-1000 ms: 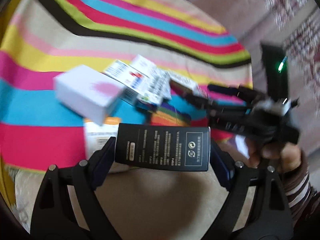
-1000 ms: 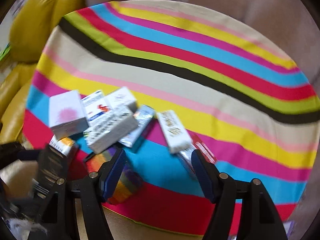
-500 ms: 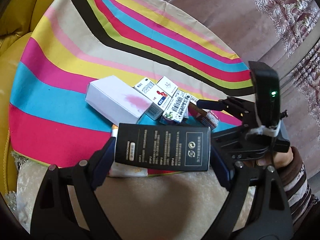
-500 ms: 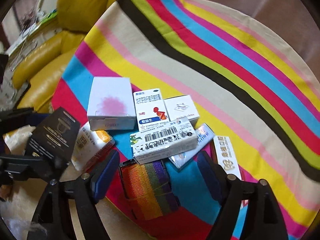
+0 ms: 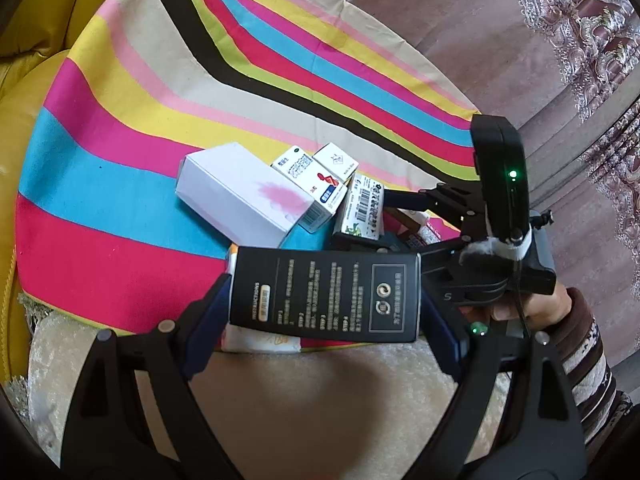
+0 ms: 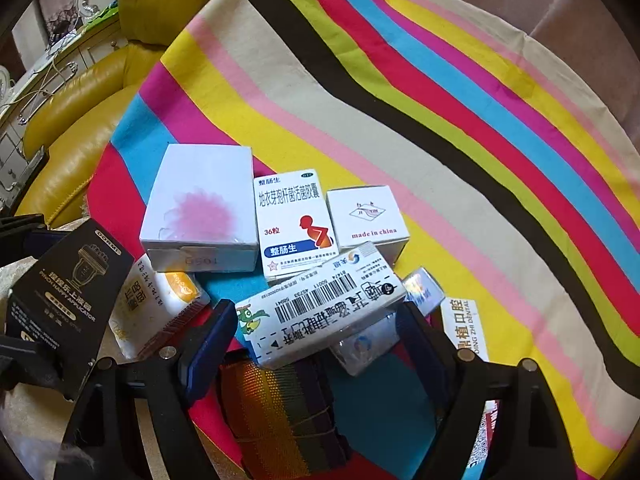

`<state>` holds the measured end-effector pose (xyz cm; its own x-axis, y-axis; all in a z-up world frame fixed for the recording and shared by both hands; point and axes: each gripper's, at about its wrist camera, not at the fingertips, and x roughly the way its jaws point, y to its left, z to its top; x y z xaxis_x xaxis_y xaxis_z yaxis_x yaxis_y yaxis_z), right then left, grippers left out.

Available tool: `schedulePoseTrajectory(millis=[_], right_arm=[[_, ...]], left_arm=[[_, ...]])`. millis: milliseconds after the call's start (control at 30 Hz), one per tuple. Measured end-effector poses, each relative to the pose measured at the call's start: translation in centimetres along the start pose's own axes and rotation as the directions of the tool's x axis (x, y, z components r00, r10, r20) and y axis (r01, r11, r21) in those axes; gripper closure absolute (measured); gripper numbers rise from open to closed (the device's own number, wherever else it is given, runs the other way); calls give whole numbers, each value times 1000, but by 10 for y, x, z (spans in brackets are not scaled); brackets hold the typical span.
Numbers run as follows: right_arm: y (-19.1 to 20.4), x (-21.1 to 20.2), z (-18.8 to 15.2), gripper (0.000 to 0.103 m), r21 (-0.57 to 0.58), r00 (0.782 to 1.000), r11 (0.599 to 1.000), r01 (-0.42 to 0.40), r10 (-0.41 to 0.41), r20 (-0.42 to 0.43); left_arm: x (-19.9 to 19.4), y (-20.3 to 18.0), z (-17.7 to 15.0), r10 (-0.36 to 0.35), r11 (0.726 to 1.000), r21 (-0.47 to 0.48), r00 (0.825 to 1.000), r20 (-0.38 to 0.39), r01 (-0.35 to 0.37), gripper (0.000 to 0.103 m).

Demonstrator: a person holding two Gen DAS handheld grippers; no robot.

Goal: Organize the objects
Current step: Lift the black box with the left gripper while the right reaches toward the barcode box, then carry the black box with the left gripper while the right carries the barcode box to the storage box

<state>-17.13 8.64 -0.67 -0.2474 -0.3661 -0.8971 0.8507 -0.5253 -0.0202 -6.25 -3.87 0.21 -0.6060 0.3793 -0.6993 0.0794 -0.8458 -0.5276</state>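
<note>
Cardboard-light, stiff barcode carton (image 6: 320, 306) lies between spread right gripper (image 6: 316, 328) fingers, best pinched across its long sides; left gripper (image 5: 324, 300) pinches black box (image 5: 326, 294).

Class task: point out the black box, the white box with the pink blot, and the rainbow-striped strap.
black box (image 5: 326, 294), left wrist view, middle of its printed face.
white box with the pink blot (image 6: 200, 208), right wrist view, on the blot.
rainbow-striped strap (image 6: 276, 412), right wrist view, mid-band.
</note>
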Motion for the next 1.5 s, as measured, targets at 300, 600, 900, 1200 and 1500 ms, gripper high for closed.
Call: schedulePoseTrajectory(millis=[300, 600, 900, 1200, 1500], right_arm=[[-10, -6, 5, 16, -63, 999, 997, -49, 50, 15], [-13, 9, 9, 16, -73, 998, 996, -59, 59, -9], [-13, -15, -9, 24, 30, 999, 999, 37, -38, 37], [-8, -74, -56, 24, 241, 984, 962, 129, -155, 91], [2, -112, -111, 24, 412, 958, 881, 233, -280, 57]], left_arm=[[4, 2, -1, 0, 1000, -12, 1000, -9, 0, 14], [5, 3, -1, 2, 1000, -15, 1000, -10, -2, 14], [2, -4, -2, 41, 999, 13, 999, 6, -41, 14], [0, -33, -1, 80, 993, 85, 997, 7, -80, 14], [5, -66, -11, 99, 983, 160, 995, -14, -95, 14]])
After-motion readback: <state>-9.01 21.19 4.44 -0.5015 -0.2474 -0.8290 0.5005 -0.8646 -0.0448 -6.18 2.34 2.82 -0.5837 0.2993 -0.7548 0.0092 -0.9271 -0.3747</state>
